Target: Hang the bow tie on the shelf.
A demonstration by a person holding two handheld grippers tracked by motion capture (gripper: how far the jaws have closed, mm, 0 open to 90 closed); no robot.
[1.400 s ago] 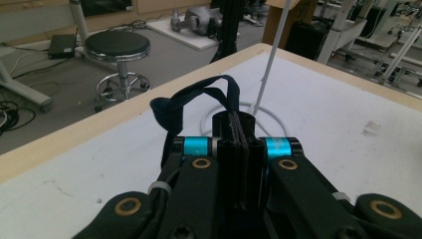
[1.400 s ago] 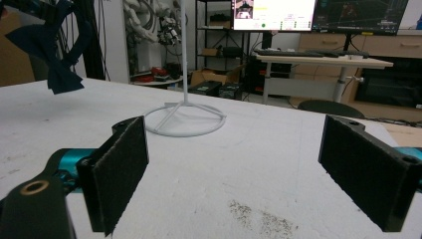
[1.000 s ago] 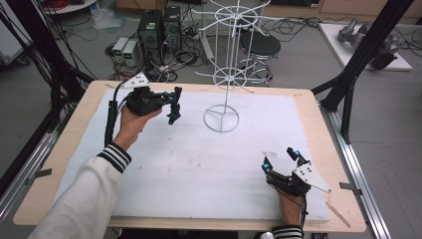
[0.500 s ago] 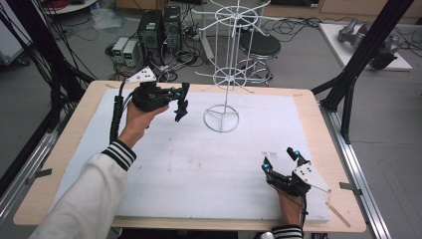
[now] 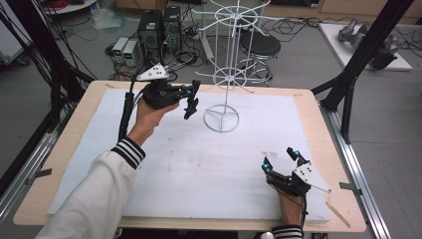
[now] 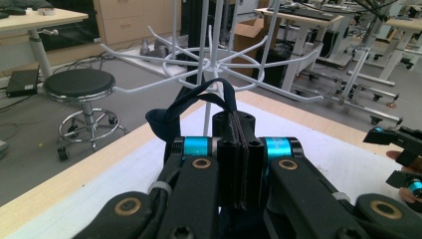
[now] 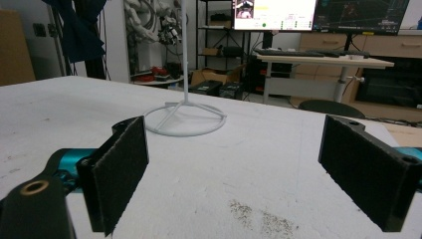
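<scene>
Black two-jaw grippers, white sleeve.
Wore striped black-and-white cuffs; carried cyan-tipped jaws, brass screws, grey three-cornered plates, black trailing cable.

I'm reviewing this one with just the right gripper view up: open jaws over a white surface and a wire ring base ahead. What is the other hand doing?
Observer: The left gripper is raised near the white wire rack, jaws shut on a dark strap.
Operator: Is the strap on a hook yet?
Observer: No. In the left gripper view its loop stands up in front of the rack's lower ring of prongs, not hung on any.
Operator: And where is my gripper on the table?
Observer: The right gripper sits low at the near right part of the white mat, holding nothing.
</scene>
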